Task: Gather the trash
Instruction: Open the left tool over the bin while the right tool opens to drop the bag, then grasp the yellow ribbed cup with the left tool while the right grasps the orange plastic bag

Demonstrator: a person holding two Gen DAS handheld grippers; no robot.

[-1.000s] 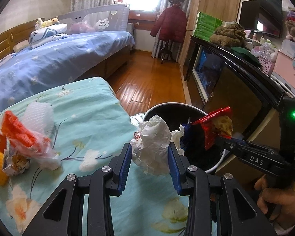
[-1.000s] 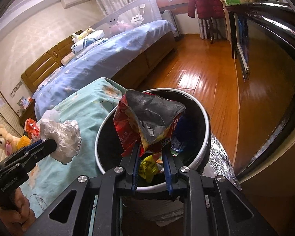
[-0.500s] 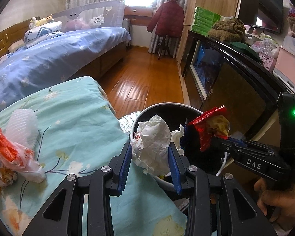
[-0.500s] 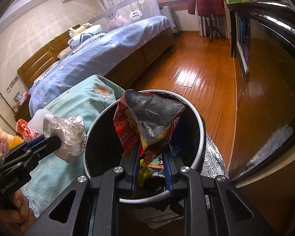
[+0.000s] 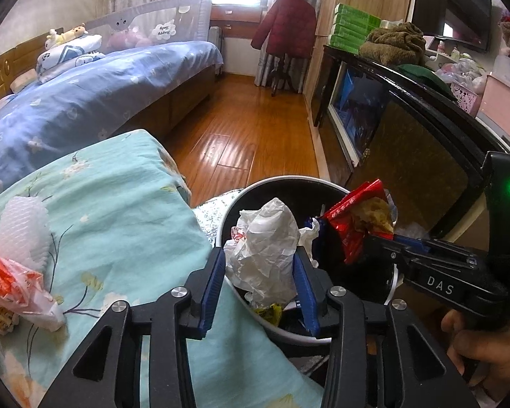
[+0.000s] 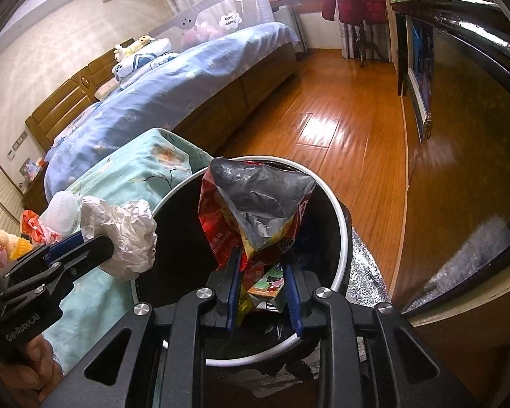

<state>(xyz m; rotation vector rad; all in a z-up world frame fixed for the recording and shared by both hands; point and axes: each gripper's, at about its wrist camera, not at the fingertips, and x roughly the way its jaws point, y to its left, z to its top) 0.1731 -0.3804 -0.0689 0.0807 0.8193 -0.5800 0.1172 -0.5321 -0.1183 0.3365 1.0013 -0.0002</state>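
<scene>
A black bin with a white rim [image 5: 282, 179] [image 6: 227, 363] stands between a teal floral cloth [image 5: 119, 204] and a dark cabinet, with wrappers and a small carton inside. My left gripper [image 5: 260, 258] [image 6: 108, 244] is closed on a crumpled white wad [image 5: 265, 248] [image 6: 125, 234] just over the bin's near-left rim, and its jaws are opening. My right gripper [image 6: 262, 258] [image 5: 374, 238] pinches the bottom of a red snack bag [image 6: 255, 210] [image 5: 357, 221] with a silver lining, upright over the bin mouth. Its jaws are opening too.
An orange wrapper [image 5: 3, 278] [image 6: 34, 227] and a white foam net [image 5: 23, 231] lie on the teal cloth at the left. The dark glossy cabinet [image 5: 408, 142] is close on the right. Silver foil matting [image 6: 363, 272] lies under the bin. A blue bed [image 5: 85, 102] and wooden floor lie beyond.
My left gripper has carried the white wad rightward from over the cloth to the bin's rim. Both pairs of pads stand a little wider. The right gripper and its bag have hardly shifted.
</scene>
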